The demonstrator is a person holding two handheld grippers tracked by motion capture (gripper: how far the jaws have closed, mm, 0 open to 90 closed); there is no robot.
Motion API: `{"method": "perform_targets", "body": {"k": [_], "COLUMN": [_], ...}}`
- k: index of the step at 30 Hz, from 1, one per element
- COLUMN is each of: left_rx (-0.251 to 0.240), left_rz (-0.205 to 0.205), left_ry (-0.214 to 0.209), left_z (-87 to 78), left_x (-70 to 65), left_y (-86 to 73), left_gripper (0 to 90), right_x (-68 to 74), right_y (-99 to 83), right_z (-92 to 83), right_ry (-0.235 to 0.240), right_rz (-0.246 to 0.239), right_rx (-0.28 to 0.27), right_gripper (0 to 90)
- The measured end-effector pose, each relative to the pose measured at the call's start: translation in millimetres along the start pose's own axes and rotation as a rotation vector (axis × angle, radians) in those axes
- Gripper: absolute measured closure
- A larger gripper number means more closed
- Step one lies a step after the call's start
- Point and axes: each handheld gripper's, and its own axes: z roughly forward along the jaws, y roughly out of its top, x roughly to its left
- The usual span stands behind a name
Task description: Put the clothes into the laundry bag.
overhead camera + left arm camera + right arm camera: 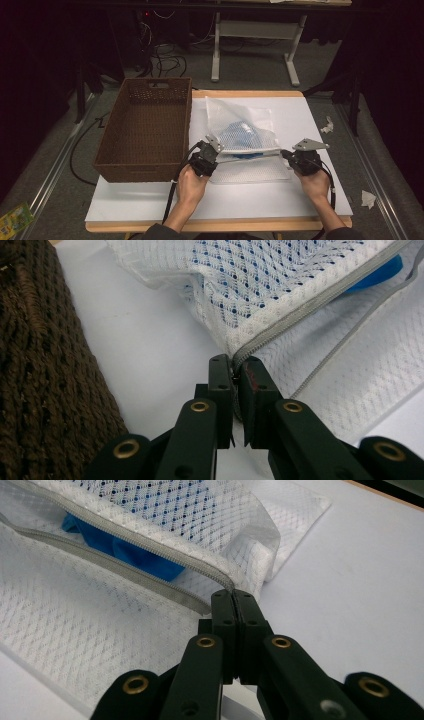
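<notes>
Dim workshop floor with cables and a pale frame is surrounding a white table (150,205), which is carrying a brown woven basket (145,130) as the landmark. Just beside the basket's right wall, a white mesh laundry bag (240,131) is lying flat on the table. Its netting is showing a fine diamond weave, dotted blue where a blue cloth (125,547) inside is showing through. A grey zipper (150,540) along the bag's near edge is standing unzipped, so the mouth is gaping toward the person and the blue cloth is peeking out between the two zipper tapes. The bag's mouth edge is running sideways, away from the basket; its closed end is pointing to the far side of the table.

The left gripper (214,146), at the bag corner nearest the basket, is keeping its fingers (220,385) clamped on the zipper end of the bag. The right gripper (286,154), at the corner farthest from the basket, is holding its fingers (223,617) pressed together on the opposite zipper end. Both of the person's hands are resting low over the table, on the near side of the bag.
</notes>
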Motion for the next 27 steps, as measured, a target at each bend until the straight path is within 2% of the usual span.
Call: {"method": "perform_targets", "body": {"k": [6,10,12,15,18,22,27], "left_rx": [0.047,0.064,0.063,0.062,0.055,0.034,-0.003], "left_rz": [0.033,0.028,0.025,0.049,0.04,0.036,0.022], "left_ry": [-0.012,-0.027,-0.034,-0.025,-0.039,-0.045,-0.056], "left_z": [9.4,16.3,18.3,20.8,22.8,20.5,11.0], "left_x": [-4.2,-4.4,-3.9,-4.3,-2.6,-2.3,0.5], "left_y": [-9.3,-17.5,-20.3,-24.2,-28.2,-32.1,-34.5], "left_gripper": [82.2,81.6,80.1,78.0,75.0,69.3,60.3], "right_x": [2.5,6.4,8.4,10.7,13.1,12.8,13.7], "right_y": [-5.6,-10.5,-12.0,-14.2,-17.0,-19.6,-19.2], "right_z": [8.6,14.1,16.4,20.0,22.0,20.0,7.6], "right_ry": [0.022,0.031,0.035,0.049,0.06,0.078,0.102], "right_rz": [-0.001,-0.023,-0.032,-0.031,-0.046,-0.022,-0.006], "right_rx": [0.045,0.062,0.075,0.084,0.098,0.068,0.021], "right_gripper": [89.8,89.6,89.4,88.5,85.8,82.4,77.2]}}
